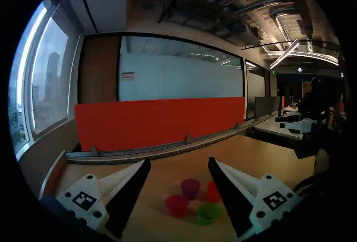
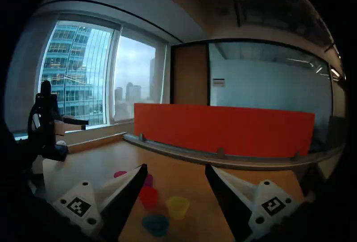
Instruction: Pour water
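Tall window [image 1: 44,86] at the left, orange divider [image 1: 156,121] running along the back of the wooden desk [image 1: 267,153]. Left gripper [image 1: 178,159] hangs over it, jaws spread wide. Magenta cup [image 1: 177,205], purple cup [image 1: 190,188] and green cup [image 1: 208,213] cluster on the desk below. Right gripper [image 2: 176,166], jaws apart too, over red cup [image 2: 149,196], blue cup [image 2: 155,224], yellow cup [image 2: 177,207].

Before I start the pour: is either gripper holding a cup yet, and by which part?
Nothing is held. The left gripper and right gripper are both open; the coloured cups sit untouched on the table.
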Motion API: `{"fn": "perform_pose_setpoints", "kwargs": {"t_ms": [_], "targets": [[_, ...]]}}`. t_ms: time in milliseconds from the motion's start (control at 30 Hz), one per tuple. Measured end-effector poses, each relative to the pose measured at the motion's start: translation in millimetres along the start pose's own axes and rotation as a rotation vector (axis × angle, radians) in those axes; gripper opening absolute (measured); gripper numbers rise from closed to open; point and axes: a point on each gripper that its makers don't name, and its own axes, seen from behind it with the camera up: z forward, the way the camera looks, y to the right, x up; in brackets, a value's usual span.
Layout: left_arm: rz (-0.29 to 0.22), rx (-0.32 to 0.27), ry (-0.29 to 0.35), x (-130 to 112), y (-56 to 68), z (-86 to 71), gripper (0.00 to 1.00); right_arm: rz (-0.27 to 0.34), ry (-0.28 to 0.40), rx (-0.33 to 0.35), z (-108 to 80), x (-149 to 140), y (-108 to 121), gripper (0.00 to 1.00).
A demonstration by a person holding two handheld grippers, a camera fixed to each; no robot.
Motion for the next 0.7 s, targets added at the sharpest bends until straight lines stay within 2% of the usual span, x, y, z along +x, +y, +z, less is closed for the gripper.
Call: {"fn": "perform_pose_setpoints", "kwargs": {"t_ms": [400, 700], "targets": [[0.005, -0.072, -0.032, -9.4, 8.9, 4.7, 0.96, -0.031, -0.049, 0.050, 4.3, -6.7, -4.9, 1.00], [0.043, -0.130, -0.069, -17.9, 19.0, 8.3, 0.96, -0.055, -0.091, 0.108, 2.5, -12.8, -13.5, 1.00]]}}
